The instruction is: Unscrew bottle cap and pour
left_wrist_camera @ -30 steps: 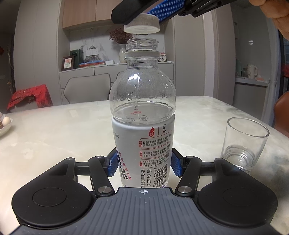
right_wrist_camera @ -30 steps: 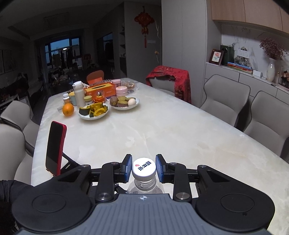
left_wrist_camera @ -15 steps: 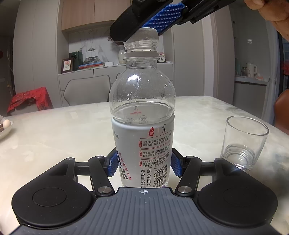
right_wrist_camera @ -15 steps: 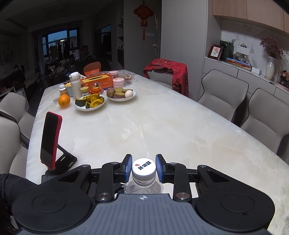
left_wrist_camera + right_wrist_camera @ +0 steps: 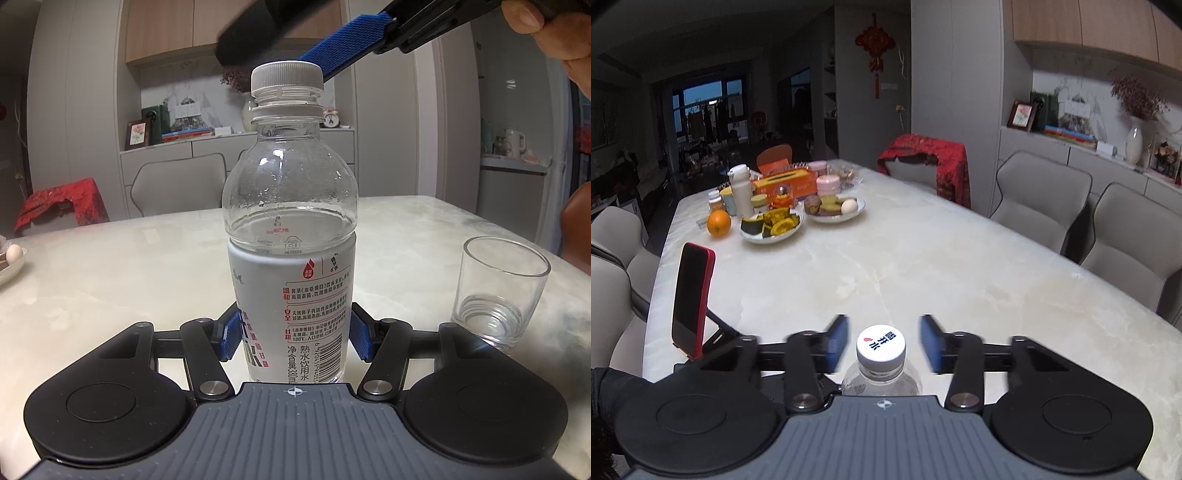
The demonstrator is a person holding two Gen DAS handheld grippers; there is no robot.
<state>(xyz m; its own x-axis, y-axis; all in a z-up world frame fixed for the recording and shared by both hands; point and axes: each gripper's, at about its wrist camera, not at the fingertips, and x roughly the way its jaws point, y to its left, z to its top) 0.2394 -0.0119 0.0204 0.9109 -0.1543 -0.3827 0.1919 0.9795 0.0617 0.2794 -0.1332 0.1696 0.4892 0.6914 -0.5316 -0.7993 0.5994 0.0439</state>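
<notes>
A clear water bottle (image 5: 291,221) with a grey label stands upright on the marble table. My left gripper (image 5: 293,332) is shut on its lower body. A white ribbed cap (image 5: 286,78) sits on the bottle's neck; it also shows from above in the right wrist view (image 5: 881,347). My right gripper (image 5: 884,343) is open above the bottle, its blue pads (image 5: 837,341) apart on either side of the cap and not touching it. An empty drinking glass (image 5: 498,291) stands on the table to the bottle's right.
A red phone on a stand (image 5: 692,299) is at the table's left edge. Plates of food (image 5: 772,225), an orange (image 5: 719,223) and containers sit at the far end. Grey chairs (image 5: 1041,199) line the right side.
The right gripper lowered the cap onto the bottle's neck, then opened its jaws and let go of it. The left gripper has kept its hold on the bottle.
</notes>
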